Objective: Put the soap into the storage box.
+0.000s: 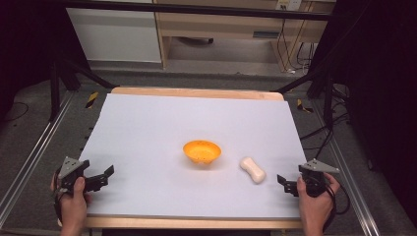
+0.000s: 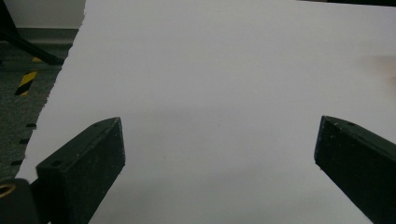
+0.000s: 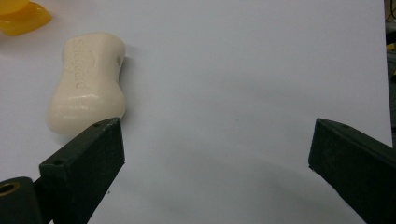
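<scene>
The curvy cream bar of soap (image 1: 253, 170) lies just right of the round orange plastic bowl (image 1: 202, 151), both grippers' jaws wide open and empty, and slippery soap might squirt out if squeezed hard

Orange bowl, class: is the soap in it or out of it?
Out. The soap lies flat on the white sheet, right of the bowl with a gap between them.
</scene>
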The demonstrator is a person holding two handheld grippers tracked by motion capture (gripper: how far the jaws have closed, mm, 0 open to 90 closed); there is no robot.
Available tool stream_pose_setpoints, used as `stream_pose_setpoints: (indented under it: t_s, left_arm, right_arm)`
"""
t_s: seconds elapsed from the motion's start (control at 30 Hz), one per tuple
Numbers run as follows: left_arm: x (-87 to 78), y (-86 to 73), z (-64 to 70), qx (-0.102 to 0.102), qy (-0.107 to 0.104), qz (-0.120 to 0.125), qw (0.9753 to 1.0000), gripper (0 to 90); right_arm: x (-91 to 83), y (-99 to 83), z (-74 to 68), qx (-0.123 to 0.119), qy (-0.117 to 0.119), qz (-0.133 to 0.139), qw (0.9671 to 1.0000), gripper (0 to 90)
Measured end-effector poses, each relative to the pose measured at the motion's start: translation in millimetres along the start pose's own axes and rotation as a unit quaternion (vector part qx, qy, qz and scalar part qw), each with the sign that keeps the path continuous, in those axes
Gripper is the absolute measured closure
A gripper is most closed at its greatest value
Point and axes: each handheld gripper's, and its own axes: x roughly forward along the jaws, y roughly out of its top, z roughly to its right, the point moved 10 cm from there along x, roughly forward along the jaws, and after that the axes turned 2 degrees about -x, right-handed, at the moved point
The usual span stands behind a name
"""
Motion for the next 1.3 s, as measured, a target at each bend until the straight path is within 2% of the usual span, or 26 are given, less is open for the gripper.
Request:
stream_pose_setpoints:
  t_s: [0.13, 0.17, 0.2, 0.37, 0.57, 0.67, 0.73, 1.0, 1.1, 1.23, 1.27, 1.3]
  left_arm:
    - [0.2, 0.0, 0.1, 0.001, -0.001, -0.001, 1.0, 1.3]
    - [0.2, 0.0, 0.1, 0.001, -0.001, -0.001, 1.0, 1.3]
    - [0.3, -0.2, 0.1, 0.001, -0.001, -0.002, 1.0, 1.3]
    - [0.4, -0.3, 0.1, 0.001, -0.001, -0.003, 1.0, 1.3]
    - [0.2, -0.1, 0.3, 0.002, -0.001, -0.001, 1.0, 1.3]
    - [0.3, -0.4, 0.4, 0.003, 0.0, -0.002, 1.0, 1.3]
    - [0.4, -0.4, 0.4, 0.003, 0.0, -0.003, 1.0, 1.3]
    - [0.4, -0.4, 0.6, 0.006, 0.001, -0.003, 1.0, 1.4]
    - [0.1, -0.5, 0.0, 0.007, 0.002, -0.004, 1.0, 1.4]
    - [0.4, -0.4, 0.4, 0.003, 0.0, -0.003, 1.0, 1.4]
    - [0.4, -0.4, 0.4, 0.003, 0.0, -0.003, 1.0, 1.4]
    - [0.4, -0.4, 0.4, 0.003, 0.0, -0.003, 1.0, 1.4]
  right_arm:
    - [8.2, -3.8, -6.8, -0.005, 0.021, -0.036, 0.9991, 0.5]
    - [8.2, -3.8, -6.8, -0.005, 0.021, -0.036, 0.9991, 0.5]
    - [11.8, -5.2, -10.5, -0.007, 0.029, -0.049, 0.9984, 2.4]
    - [15.3, -2.5, -16.5, -0.016, 0.039, -0.057, 0.9975, 3.7]
    - [22.8, -2.2, -30.0, -0.03, 0.053, -0.084, 0.9946, 4.1]
    - [24.9, 0.7, -38.3, -0.045, 0.062, -0.098, 0.9923, 5.1]
    - [27.4, 2.7, -40.9, -0.057, 0.058, -0.105, 0.9912, 6.4]
    - [28.7, 8.9, -44.3, -0.049, 0.056, -0.124, 0.9894, 10.2]
    - [28.5, 13.0, -47.3, -0.069, 0.064, -0.126, 0.9876, 13.1]
    - [29.9, 13.9, -53.1, -0.07, 0.076, -0.141, 0.9846, 15.2]
    - [31.6, 14.5, -53.1, -0.076, 0.078, -0.14, 0.9841, 15.3]
    - [31.4, 15.2, -55.4, -0.065, 0.081, -0.144, 0.9841, 15.7]
